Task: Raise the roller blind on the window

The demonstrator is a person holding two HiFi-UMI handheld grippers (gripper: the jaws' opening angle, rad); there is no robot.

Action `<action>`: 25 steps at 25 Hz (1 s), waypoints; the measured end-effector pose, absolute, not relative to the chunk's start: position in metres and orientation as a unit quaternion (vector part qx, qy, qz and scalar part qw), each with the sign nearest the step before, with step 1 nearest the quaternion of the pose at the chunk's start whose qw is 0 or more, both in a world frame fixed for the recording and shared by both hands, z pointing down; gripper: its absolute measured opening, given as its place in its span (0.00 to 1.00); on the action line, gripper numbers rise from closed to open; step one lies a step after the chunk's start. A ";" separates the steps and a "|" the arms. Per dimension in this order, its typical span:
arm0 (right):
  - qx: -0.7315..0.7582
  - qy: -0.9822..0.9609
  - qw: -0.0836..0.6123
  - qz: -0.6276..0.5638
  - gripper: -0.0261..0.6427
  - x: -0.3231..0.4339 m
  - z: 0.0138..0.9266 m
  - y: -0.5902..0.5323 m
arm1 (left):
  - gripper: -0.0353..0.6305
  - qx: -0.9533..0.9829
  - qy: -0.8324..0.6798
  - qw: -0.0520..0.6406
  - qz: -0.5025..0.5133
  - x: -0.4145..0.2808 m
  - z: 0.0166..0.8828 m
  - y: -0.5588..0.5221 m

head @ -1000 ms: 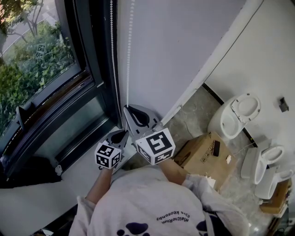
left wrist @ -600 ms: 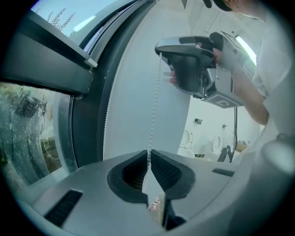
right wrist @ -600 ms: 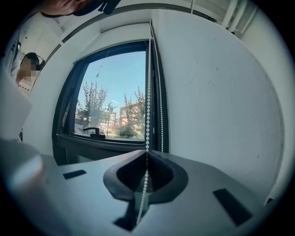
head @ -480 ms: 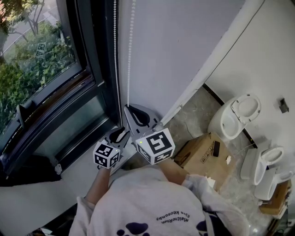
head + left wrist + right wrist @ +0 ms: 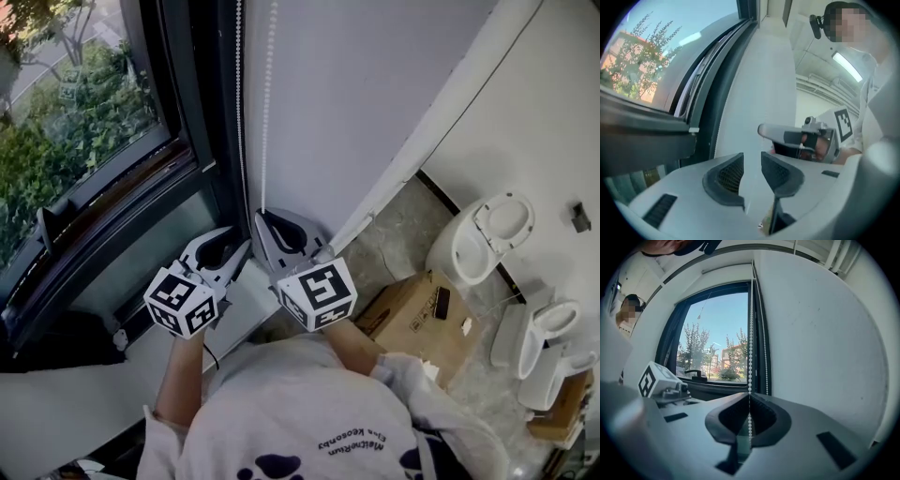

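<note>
**Mia:** Up went the left gripper point(image 5: 234, 251)! A moment ago it sat lower under the window point(image 5: 84, 141). Now it is higher, just beside the window's dark frame.

**Tom:** Did it let go of something?

**Mia:** Its jaws have just been opening. Now they stand apart with nothing between them, only white wall behind.

**Tom:** And the right gripper point(image 5: 265, 225)?

**Mia:** It has not moved. Its jaws are pressed together on the bead chain point(image 5: 267, 112). The chain hangs in two lines just to the right of the window frame, and the right gripper pinches the line farther from the window.

**Tom:** So what does that mean for the job?

**Mia:** I think one hand keeps the chain from slipping while the free hand goes up for a new grab. Then it can pull again.

**Tom:** Where is the roller blind?

**Mia:** Hard to see. The glass looks bare almost to the top of the window, so it may be rolled up high already. I can't be sure.

**Tom:** Is anything in the way?

**Mia:** No. The two grippers are close together by the window, so the left one must mind the right one. A cardboard box point(image 5: 412, 319) and white toilets point(image 5: 483, 234) sit on the floor, well away from the window.
</note>
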State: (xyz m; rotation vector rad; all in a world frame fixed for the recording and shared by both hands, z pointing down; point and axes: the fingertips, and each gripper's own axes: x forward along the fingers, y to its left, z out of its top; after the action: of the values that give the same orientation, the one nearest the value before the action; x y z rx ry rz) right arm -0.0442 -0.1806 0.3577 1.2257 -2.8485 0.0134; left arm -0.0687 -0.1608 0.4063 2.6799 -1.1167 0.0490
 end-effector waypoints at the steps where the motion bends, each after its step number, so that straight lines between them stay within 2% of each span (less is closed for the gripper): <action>1: 0.395 -0.919 0.020 0.005 0.05 -0.044 0.358 -0.180 | 0.24 0.917 -0.382 0.111 0.017 -0.071 0.395 -0.161; 10: 0.395 -0.919 0.021 0.003 0.06 -0.046 0.358 -0.179 | 0.19 0.928 -0.364 0.066 -0.045 -0.067 0.295 -0.163; 21: 0.396 -0.918 0.025 0.000 0.05 -0.048 0.358 -0.177 | 0.19 0.941 -0.334 -0.040 -0.025 -0.035 0.209 -0.180; 25: 0.396 -0.918 0.027 -0.002 0.05 -0.048 0.357 -0.177 | 0.10 0.943 -0.328 -0.044 -0.025 -0.030 0.200 -0.184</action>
State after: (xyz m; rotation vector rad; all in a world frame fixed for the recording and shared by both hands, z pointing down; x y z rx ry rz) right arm -0.0480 -0.1773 0.3574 1.2220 -2.8344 -0.0074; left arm -0.0301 -0.1838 0.2002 3.0495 -1.0619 -0.0820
